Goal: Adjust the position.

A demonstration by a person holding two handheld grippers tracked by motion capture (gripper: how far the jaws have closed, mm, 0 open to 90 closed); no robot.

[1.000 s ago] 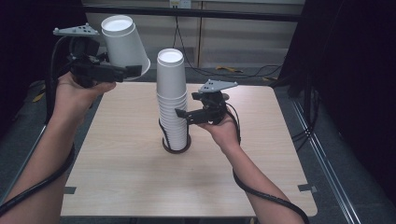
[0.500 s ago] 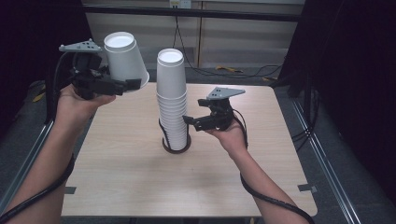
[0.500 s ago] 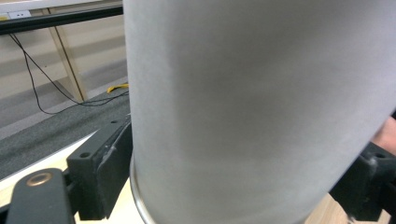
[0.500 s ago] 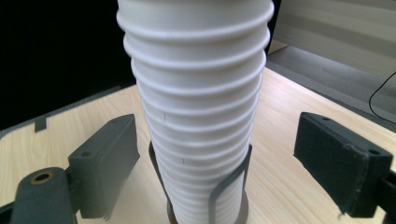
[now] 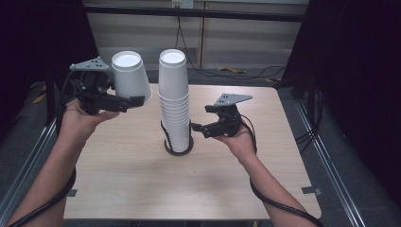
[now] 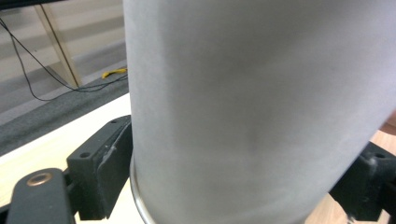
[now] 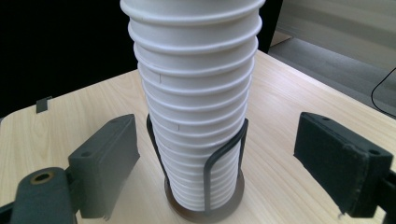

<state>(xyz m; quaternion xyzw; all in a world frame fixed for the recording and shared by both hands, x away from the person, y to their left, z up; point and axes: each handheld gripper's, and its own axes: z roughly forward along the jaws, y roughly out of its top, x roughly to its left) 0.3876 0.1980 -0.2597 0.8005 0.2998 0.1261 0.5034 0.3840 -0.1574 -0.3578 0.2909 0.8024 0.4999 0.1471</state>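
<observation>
I am holding a single white paper cup [image 5: 130,78] upside down in the left gripper [image 5: 124,101], up in the air above the left part of the worktop [image 5: 142,189] and just left of the top of the cup stack [image 5: 174,99]. In the left gripper view its jaws are pressing against both sides of the cup [image 6: 261,107] near its rolled rim, so they are closed on it at about the cup's width.

The stack of inverted white paper cups is standing upright in a black wire holder [image 5: 178,144] with a round base, near the middle of the wooden worktop. I am keeping the right gripper [image 5: 201,128] low, just beside the stack on its right, at the height of the lower cups. In the right gripper view its jaws are standing wide apart with nothing between them, and the stack [image 7: 196,107] and holder [image 7: 219,168] are sitting a little beyond them, untouched.
</observation>
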